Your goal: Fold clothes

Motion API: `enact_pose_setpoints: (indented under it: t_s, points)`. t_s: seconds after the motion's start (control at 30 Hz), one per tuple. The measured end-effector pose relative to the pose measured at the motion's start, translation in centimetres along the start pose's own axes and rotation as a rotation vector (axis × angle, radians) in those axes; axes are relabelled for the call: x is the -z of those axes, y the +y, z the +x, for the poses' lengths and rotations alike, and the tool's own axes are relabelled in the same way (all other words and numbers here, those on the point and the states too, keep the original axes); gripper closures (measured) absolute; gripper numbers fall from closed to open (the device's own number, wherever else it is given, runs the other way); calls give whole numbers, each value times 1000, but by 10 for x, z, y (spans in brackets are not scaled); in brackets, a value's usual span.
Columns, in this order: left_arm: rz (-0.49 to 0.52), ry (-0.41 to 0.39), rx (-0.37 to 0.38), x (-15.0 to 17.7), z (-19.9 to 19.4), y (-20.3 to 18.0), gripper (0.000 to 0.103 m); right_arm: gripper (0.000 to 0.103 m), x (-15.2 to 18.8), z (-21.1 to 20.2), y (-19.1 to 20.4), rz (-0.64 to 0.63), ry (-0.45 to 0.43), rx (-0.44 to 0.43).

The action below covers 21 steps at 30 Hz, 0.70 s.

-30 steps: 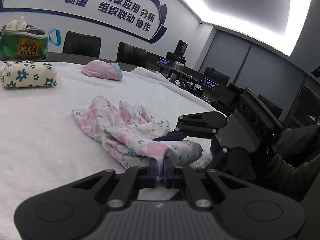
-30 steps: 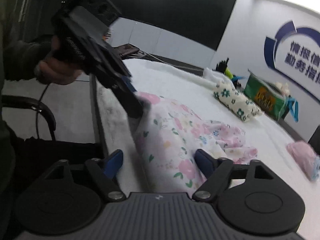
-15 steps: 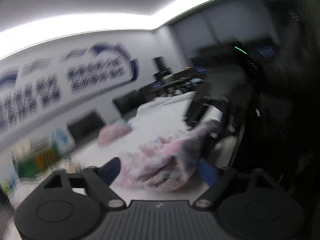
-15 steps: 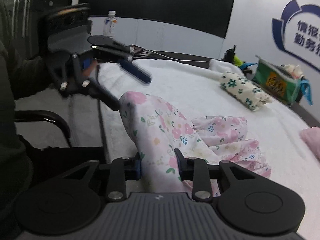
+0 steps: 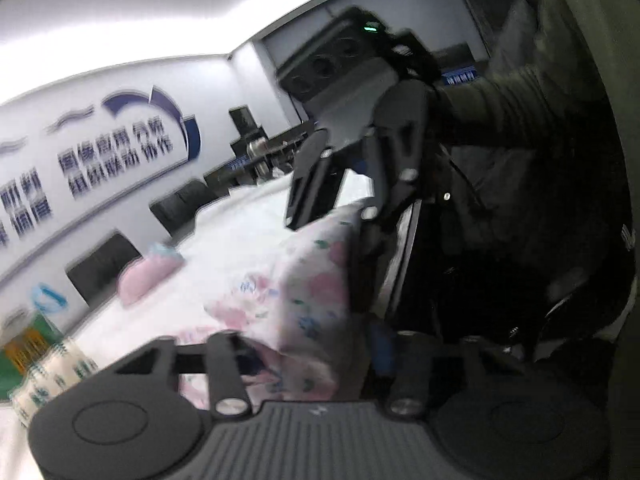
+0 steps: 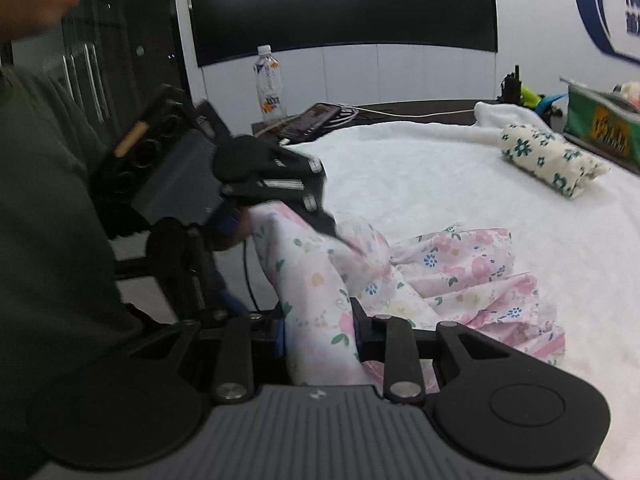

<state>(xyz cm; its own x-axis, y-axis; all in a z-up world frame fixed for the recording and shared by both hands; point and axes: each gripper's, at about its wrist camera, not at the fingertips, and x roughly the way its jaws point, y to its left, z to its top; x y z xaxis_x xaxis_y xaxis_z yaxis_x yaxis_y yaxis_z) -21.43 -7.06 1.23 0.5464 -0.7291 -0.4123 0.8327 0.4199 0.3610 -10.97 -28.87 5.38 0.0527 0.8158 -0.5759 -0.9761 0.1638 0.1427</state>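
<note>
Since a second ago: left tool (image 5: pixel 316 354) let go of the hem, rolled over and came back in; its jaws have just been closing with cloth between them, though blur hides whether the pads actually bite. Right tool (image 6: pixel 319 330) went from spread wide to pinching a bunched fold.

Floral pink garment (image 6: pixel 452 276) sits at the near edge of the white-covered bench (image 6: pixel 420 168), one end lifted off it between the two tools, the rest crumpled on the cover to the right in the right wrist view.

Key relation: the lifted ridge runs from right tool up-left to left tool, so its long axis lies between them; both hands are on that end, trailing part nearer the right.

Folded green-flowered bundle (image 6: pixel 548 160) lies well apart, far right.
</note>
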Motion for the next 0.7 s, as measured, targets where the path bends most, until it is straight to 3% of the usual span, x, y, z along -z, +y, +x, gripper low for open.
enact_pose_setpoints:
  t_s: [0.07, 0.13, 0.2, 0.23, 0.27, 0.4, 0.6, 0.7]
  points:
    - [-80, 6, 37, 1, 1, 12, 74, 76, 0, -1, 0, 7, 1, -13]
    - [-158, 4, 68, 4, 1, 25, 76, 74, 0, -3, 0, 6, -9, 5]
    - [-249, -6, 94, 7, -1, 39, 78, 55, 1, -10, 0, 2, -32, 43]
    - [-295, -11, 106, 9, -2, 46, 78, 32, 3, -15, 1, -1, -44, 69]
    - [-340, -18, 118, 11, -3, 53, 79, 18, 6, -20, 3, -20, -58, 89]
    - [-463, -62, 156, 18, -13, 75, 79, 17, 20, -32, 16, -97, -104, 151]
    - [-627, -77, 201, 26, -17, 100, 79, 19, 37, -18, 9, -131, -86, 199]
    - [-740, -56, 214, 31, -20, 110, 78, 47, 38, -18, -7, -50, -109, 161]
